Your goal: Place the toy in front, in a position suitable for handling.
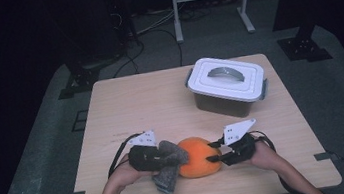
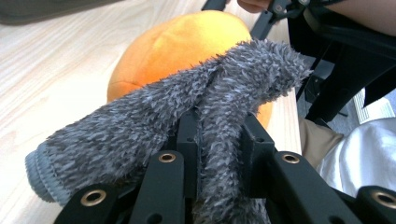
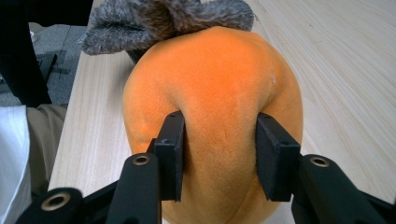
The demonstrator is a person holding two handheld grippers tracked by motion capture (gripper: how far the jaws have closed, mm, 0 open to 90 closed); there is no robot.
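An orange plush toy (image 1: 198, 157) lies on the near part of the wooden table (image 1: 135, 102), close to the person's edge and about midway across it, set between the two grippers. The right gripper (image 1: 216, 152) reaches in from the toy's right side; in the right gripper view its two black jaws are clamped on the toy (image 3: 215, 93), the pads (image 3: 171, 154) pressing dents into the soft orange fabric on either side of a bulging fold. The left gripper (image 1: 160, 159) comes from the other side and is closed tight on a grey fuzzy cloth (image 1: 168, 167); in the left gripper view the cloth (image 2: 187, 116) is pinched between the jaws, its fluffy folds spilling over them to the left and upward, with a stitched hem at the far left end. The cloth's upper end lies against the toy (image 2: 182, 42), and in the high view it hangs down beside the toy's left side onto the table. Each gripper is held in a hand, the left hand (image 1: 122, 174) and right hand (image 1: 263, 154) resting near the table's front edge. Farther back on the table, well apart from the toy and to the right, stands a white lidded box (image 1: 226, 86) with a grey handle on its lid and grey clasps at the ends.
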